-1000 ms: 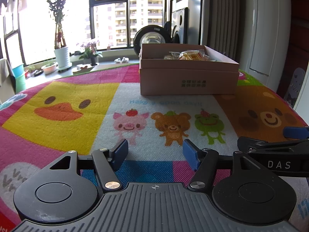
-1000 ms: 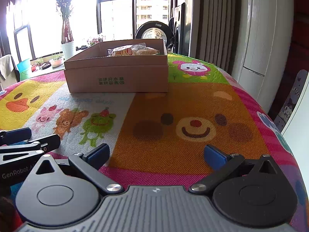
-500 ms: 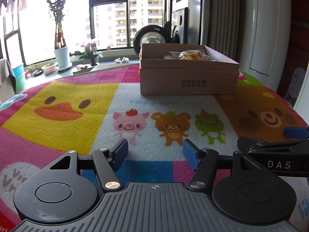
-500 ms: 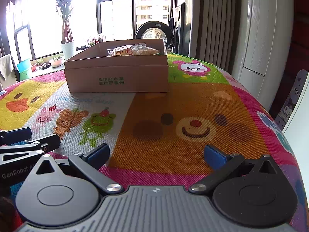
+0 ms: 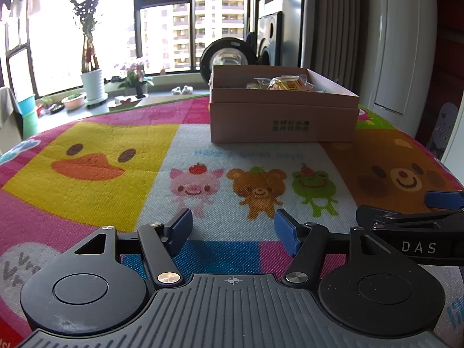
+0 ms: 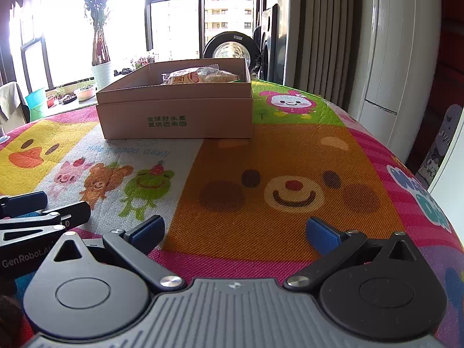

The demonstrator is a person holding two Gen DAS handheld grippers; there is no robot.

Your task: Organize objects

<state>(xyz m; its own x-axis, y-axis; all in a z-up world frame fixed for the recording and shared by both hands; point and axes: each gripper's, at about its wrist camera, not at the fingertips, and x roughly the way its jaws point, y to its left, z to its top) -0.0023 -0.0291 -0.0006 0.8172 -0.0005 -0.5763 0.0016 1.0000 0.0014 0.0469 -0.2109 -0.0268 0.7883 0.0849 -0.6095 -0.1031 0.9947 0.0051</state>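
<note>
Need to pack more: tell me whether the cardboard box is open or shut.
Open: the cardboard box has no lid on top, and wrapped snacks show above its rim.

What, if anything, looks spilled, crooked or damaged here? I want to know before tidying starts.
Nothing stands out. The cardboard box sits flat and intact on the cartoon mat, with wrapped snacks inside it and none spilled. Both tongs, left and right, are open and empty, low over the mat.
</note>
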